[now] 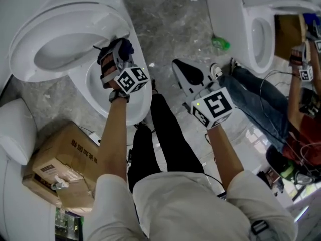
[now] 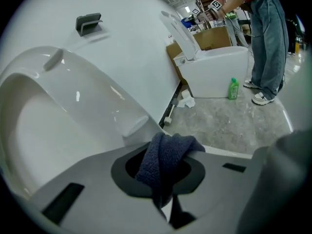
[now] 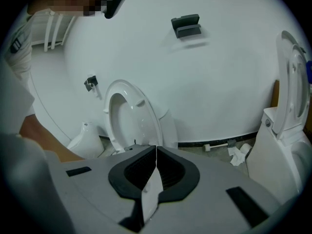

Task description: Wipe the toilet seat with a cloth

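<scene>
My left gripper (image 2: pixel 163 177) is clenched on the dark blue cloth (image 2: pixel 165 155), just beside the raised toilet seat (image 2: pixel 48 96). My right gripper (image 3: pixel 155 162) is closed on nothing. I judge wiping hasn't begun, so next I press the cloth onto the seat and sweep.

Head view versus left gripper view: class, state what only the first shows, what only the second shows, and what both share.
Only the head view: the right gripper, the cardboard box on the floor, and the open toilet bowl below the left gripper.
Only the left gripper view: the grey wall fitting above the raised toilet seat.
Both: the dark blue cloth clamped in the left gripper, the raised toilet seat, the green bottle by the second toilet, and a bystander in jeans.
</scene>
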Demonstrator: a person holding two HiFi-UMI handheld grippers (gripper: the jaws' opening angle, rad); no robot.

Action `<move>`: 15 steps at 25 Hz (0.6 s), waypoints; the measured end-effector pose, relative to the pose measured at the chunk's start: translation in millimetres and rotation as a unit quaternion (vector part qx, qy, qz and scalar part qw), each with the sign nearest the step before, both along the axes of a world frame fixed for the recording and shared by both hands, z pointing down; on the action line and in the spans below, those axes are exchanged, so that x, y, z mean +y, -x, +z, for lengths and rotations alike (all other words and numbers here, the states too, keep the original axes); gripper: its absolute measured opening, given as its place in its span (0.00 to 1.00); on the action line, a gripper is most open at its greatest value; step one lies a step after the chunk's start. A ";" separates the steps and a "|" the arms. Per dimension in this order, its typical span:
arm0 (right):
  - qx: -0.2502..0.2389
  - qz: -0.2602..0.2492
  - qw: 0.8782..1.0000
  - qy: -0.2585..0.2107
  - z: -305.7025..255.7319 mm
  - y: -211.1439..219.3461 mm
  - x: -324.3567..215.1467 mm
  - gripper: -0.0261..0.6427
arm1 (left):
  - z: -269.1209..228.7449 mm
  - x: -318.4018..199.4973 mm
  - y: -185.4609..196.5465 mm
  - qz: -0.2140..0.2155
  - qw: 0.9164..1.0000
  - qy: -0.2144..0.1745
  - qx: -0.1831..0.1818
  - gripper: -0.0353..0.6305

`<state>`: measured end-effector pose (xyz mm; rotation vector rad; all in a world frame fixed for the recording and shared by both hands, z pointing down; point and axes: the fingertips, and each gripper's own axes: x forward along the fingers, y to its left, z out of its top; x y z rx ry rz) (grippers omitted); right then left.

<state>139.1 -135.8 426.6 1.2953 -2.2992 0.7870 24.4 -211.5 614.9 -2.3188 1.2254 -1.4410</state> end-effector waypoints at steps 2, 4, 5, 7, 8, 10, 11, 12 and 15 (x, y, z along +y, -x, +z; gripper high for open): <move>0.003 -0.004 1.000 0.001 3.9 1.0 0.8 0.08 | 8.9 0.8 3.9 0.002 1.000 -0.005 -0.005 0.10; 0.006 -0.008 1.000 0.002 7.5 1.8 1.4 0.08 | 12.2 1.2 4.9 0.006 1.000 -0.017 -0.010 0.10; 0.007 -0.010 1.000 0.003 9.1 2.3 1.5 0.08 | 13.5 1.9 5.2 0.008 1.000 -0.022 -0.013 0.10; 0.008 -0.014 1.000 0.004 12.3 4.0 2.0 0.08 | 16.2 3.5 5.9 0.015 0.999 -0.027 -0.018 0.10; 0.008 -0.015 1.000 0.004 14.0 5.3 2.7 0.08 | 17.5 4.5 6.3 0.021 0.999 -0.029 -0.022 0.10; 0.007 -0.019 1.000 0.006 16.9 9.0 5.3 0.08 | 20.6 7.5 7.9 0.036 0.998 -0.035 -0.032 0.10; 0.006 -0.020 1.000 0.007 18.1 11.3 6.7 0.08 | 22.1 8.9 9.4 0.044 0.998 -0.038 -0.035 0.10; 0.005 -0.022 1.000 0.007 19.2 13.7 7.8 0.08 | 23.5 10.1 11.0 0.051 0.997 -0.041 -0.038 0.10; 0.005 -0.029 1.000 0.009 22.3 18.3 11.0 0.08 | 29.1 13.0 15.6 0.074 0.995 -0.043 -0.056 0.09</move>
